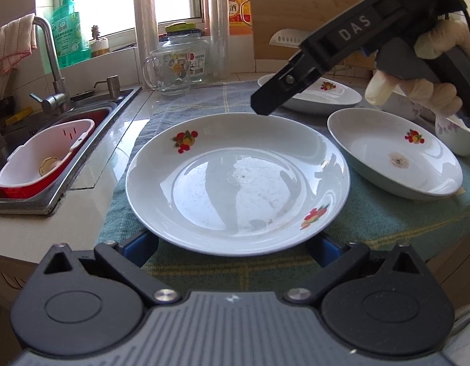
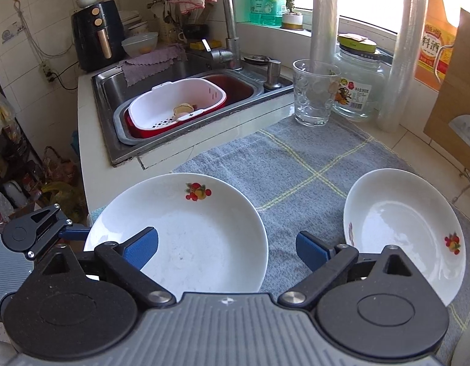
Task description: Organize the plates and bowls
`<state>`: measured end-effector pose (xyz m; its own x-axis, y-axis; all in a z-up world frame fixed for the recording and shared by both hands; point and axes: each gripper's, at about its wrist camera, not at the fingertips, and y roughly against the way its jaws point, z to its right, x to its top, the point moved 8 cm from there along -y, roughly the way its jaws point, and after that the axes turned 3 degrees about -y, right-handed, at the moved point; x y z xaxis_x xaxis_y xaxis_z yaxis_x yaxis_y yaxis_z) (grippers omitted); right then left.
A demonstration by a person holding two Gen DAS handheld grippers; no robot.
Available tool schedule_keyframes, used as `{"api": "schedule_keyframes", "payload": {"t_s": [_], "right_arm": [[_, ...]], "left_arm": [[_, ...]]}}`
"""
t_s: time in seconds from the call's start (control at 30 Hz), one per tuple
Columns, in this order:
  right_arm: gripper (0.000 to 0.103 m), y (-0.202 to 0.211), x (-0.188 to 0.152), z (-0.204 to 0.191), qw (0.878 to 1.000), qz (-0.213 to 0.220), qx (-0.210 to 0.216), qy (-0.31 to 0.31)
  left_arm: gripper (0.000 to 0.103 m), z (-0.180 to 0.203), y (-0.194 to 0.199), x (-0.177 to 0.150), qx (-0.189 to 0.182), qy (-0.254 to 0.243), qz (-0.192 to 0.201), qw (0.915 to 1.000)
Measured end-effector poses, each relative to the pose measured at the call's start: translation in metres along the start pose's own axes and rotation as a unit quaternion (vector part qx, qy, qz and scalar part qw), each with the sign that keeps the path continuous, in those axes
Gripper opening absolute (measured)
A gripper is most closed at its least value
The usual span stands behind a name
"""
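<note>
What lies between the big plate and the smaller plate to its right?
Only the bare checked cloth lies between the big plate and the smaller plate; nothing stands there. The right wrist view shows this best.

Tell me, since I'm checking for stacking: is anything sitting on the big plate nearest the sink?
No: the large plate is bare, showing only its printed fruit motifs and reflections.

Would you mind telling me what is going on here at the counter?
A person is sorting crockery with hand-held tongs, one pair in each gloved hand. The left tongs straddle the near rim of a large white plate on the checked cloth; whether their pads press it is hidden. The right tongs hang open over that plate's right rim, gripping nothing. A smaller white dish sits untouched on the cloth to the right, and a third plate lies farther back.
</note>
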<state>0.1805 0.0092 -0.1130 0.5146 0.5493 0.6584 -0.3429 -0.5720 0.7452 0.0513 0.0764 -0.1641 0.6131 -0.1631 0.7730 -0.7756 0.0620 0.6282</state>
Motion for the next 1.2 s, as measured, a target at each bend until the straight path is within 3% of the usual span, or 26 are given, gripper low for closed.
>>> {"api": "schedule_keyframes", "payload": {"t_s": [0.23, 0.33, 0.8, 1.2], "right_arm": [[0.069, -0.04, 0.013, 0.02, 0.998, -0.049, 0.047, -0.014], [0.062, -0.053, 0.016, 0.024, 0.995, -0.068, 0.069, -0.015], [0.059, -0.07, 0.022, 0.024, 0.982, -0.103, 0.153, -0.027], [0.06, -0.064, 0.031, 0.03, 0.982, -0.095, 0.159, -0.046]], "left_arm": [[0.102, -0.001, -0.002, 0.001, -0.004, -0.003, -0.007, 1.0], [0.102, -0.001, -0.002, 0.001, -0.004, -0.002, -0.008, 1.0], [0.102, -0.004, -0.006, 0.004, -0.009, -0.007, -0.023, 0.9997], [0.101, -0.011, -0.01, 0.015, -0.019, -0.014, -0.03, 0.9993]]}}
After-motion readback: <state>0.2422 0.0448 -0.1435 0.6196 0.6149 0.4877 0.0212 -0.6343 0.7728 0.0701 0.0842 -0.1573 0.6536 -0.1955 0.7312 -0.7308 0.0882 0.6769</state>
